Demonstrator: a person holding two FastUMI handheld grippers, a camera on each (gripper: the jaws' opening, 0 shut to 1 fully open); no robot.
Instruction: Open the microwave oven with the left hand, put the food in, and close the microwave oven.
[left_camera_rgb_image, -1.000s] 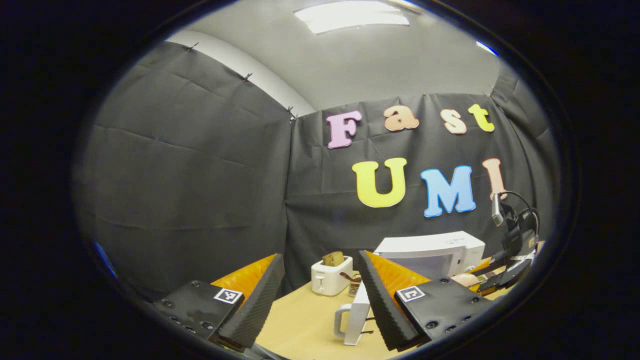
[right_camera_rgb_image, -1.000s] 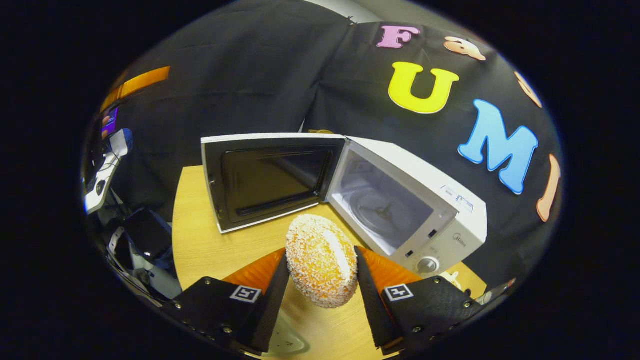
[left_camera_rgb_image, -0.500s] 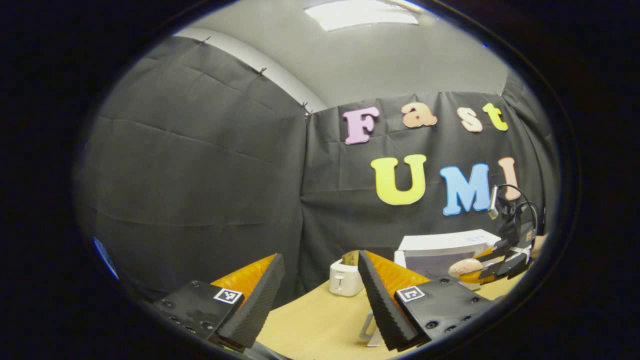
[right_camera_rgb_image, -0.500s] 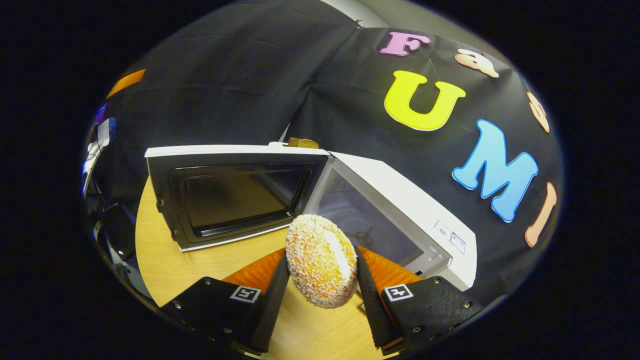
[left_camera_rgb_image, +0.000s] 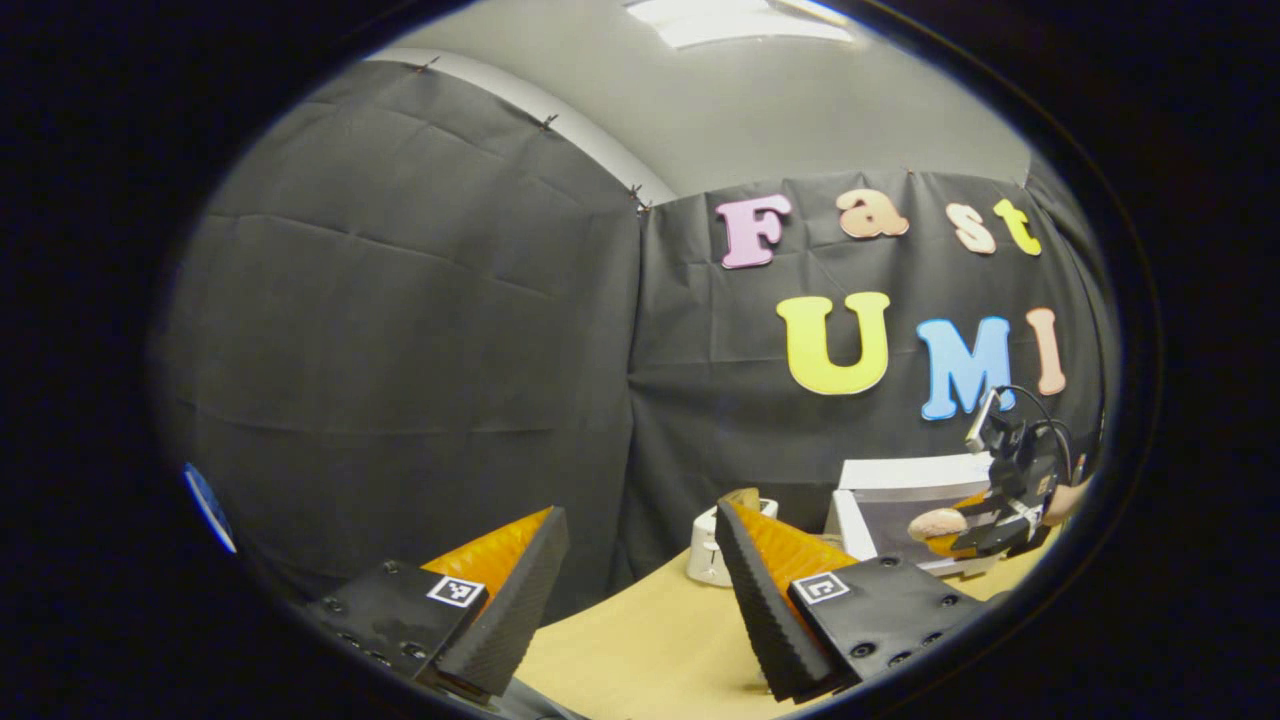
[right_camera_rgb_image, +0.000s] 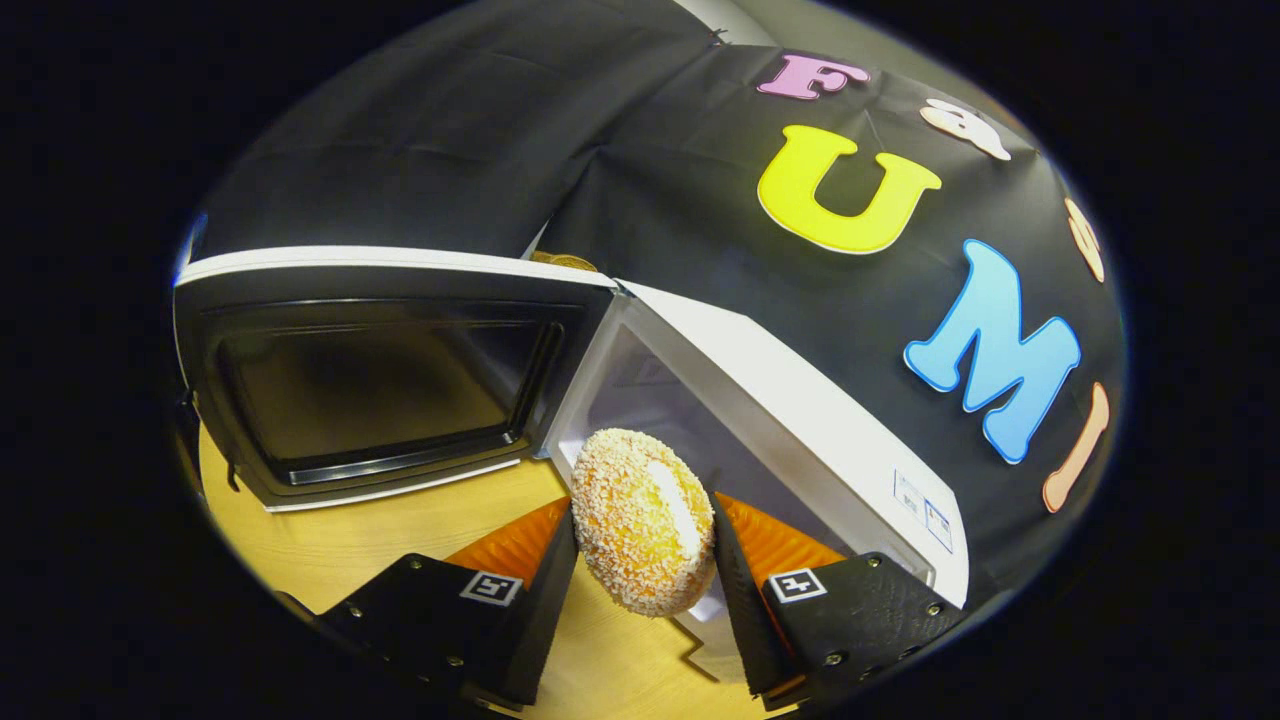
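Right gripper (right_camera_rgb_image: 640, 560) pinched doughnut (right_camera_rgb_image: 642, 520) by flat faces; looked light, crumbly. Left gripper (left_camera_rgb_image: 640, 590) spread, empty. Microwave (right_camera_rgb_image: 760, 400) door open.

No readable text, brand or number anywhere. Each gripper finger carries a square black-and-white fiducial marker, a pattern and not text: left gripper (left_camera_rgb_image: 640, 600) markers in the left gripper view, right gripper (right_camera_rgb_image: 640, 600) markers in the right gripper view. The microwave oven (right_camera_rgb_image: 800, 420) has two small labels near the right edge of its top panel in the right gripper view, print too small to make out.
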